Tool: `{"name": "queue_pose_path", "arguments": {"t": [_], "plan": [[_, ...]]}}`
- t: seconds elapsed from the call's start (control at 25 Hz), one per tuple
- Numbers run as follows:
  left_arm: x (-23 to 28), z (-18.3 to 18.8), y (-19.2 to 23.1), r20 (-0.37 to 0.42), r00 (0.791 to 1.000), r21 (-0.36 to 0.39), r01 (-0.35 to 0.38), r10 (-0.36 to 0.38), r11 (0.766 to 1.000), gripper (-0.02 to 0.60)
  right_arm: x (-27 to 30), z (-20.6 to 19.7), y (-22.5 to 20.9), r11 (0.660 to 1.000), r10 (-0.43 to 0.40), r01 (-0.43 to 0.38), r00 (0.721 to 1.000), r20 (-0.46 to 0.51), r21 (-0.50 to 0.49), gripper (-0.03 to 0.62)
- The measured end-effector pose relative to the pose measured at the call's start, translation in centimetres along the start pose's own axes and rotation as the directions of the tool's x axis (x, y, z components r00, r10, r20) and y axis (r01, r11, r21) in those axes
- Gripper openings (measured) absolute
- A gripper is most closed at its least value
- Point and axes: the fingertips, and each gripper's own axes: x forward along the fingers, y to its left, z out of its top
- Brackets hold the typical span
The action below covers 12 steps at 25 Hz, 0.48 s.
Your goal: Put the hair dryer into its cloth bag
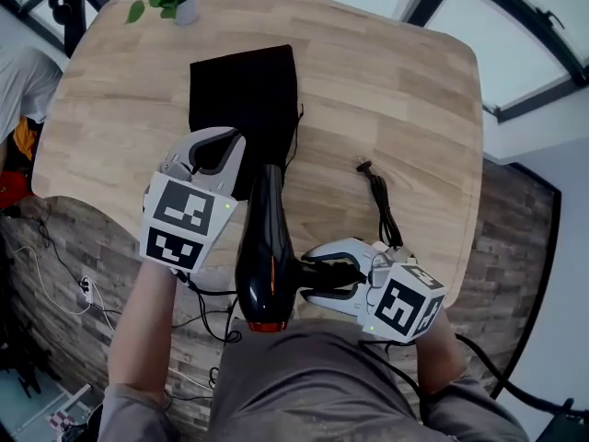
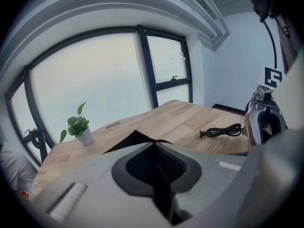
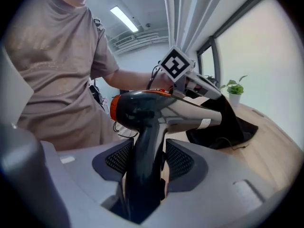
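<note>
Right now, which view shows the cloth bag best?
Head view: most of the bag lies on the table, near edge in the left gripper. The left gripper view shows only a fold; the right gripper view, part behind the hair dryer.

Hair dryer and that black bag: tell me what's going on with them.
A person holds a gripper in each hand over a wooden table. The right gripper has its jaws clamped on the handle of the hair dryer, nozzle aimed at the cloth bag. The left gripper pinches the bag's near edge and holds it up. The dryer is not yet inside. Its cord lies on the table.
</note>
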Motion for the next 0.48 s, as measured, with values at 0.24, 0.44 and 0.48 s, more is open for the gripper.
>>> {"name": "queue_pose_path", "arguments": {"t": [0.24, 0.44, 0.48], "plan": [[0.1, 0.1, -0.5, 0.009, 0.999, -0.009, 0.032, -0.032, 0.999, 0.017, 1.9, 0.0, 0.7, 0.997, 0.08, -0.08, 0.997, -0.018, -0.005, 0.236], [-0.1, -0.4, -1.1, -0.002, 0.997, 0.003, 0.076, -0.076, 0.997, 0.017, 3.1, 0.2, -2.3, 0.997, 0.063, -0.063, 0.998, -0.019, 0.035, 0.236], [-0.1, -0.4, -1.3, -0.006, 0.996, 0.007, 0.087, -0.087, 0.996, 0.017, 3.4, 0.2, -3.0, 0.997, 0.059, -0.058, 0.998, -0.023, 0.043, 0.235]]}}
